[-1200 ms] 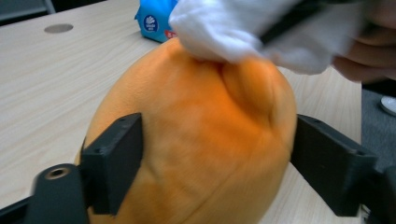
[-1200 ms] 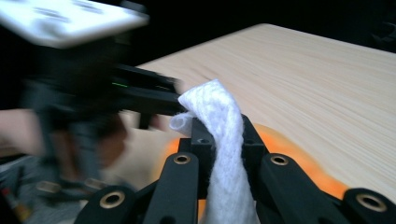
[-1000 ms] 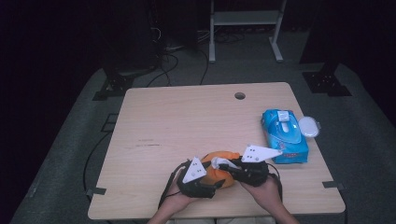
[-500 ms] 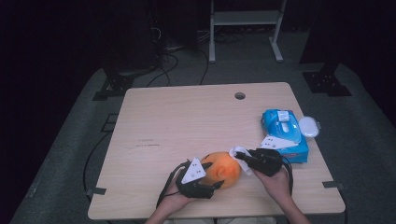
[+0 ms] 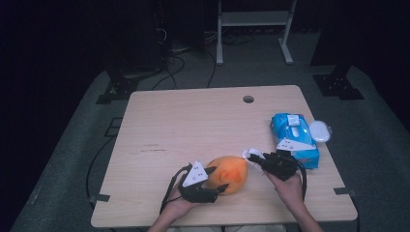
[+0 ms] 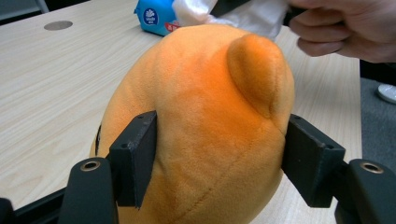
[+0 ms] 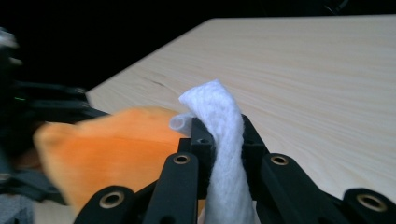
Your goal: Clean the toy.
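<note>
With our left gripper (image 5: 216,180), whose jaws have just been closing, we clamp the orange plush toy (image 5: 230,173) near the table's (image 5: 193,125) front edge, while our right gripper (image 5: 257,158) pinches a white wipe (image 7: 219,135) just beside the toy.

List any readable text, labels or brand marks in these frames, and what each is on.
Blue wipes pack: a round white logo with blue lettering, too blurred to read.
Same pack in the high view: white label patches, too small to read.
Orange plush toy, table: no text visible.
</note>
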